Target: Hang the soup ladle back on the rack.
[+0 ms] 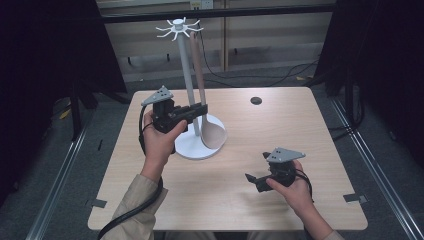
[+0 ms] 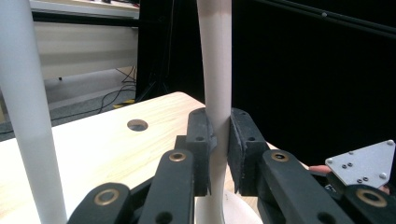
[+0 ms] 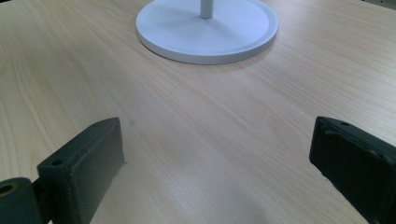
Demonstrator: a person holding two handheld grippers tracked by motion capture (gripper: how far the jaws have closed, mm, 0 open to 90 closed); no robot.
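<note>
Gripping the pale wooden long-handled spoon (image 1: pixel 202 95) low on its handle, the left tongs (image 1: pixel 200 109) are clamped tight while it hangs from the white metal hook stand (image 1: pixel 185 70), bowl just above the round base. Judgement: lift straight up, handle vertical, to clear the hook. Right tongs (image 1: pixel 254 179) rest gaping and empty on the light wood bench (image 1: pixel 280 125), well apart.

Spoon (image 1: pixel 210 125): pale wooden spoon, hanging upright, handle up, bowl down, touching the base.
Stand (image 1: pixel 186 75): white pole with hooked top, standing on a round base on the table (image 1: pixel 280 130).
</note>
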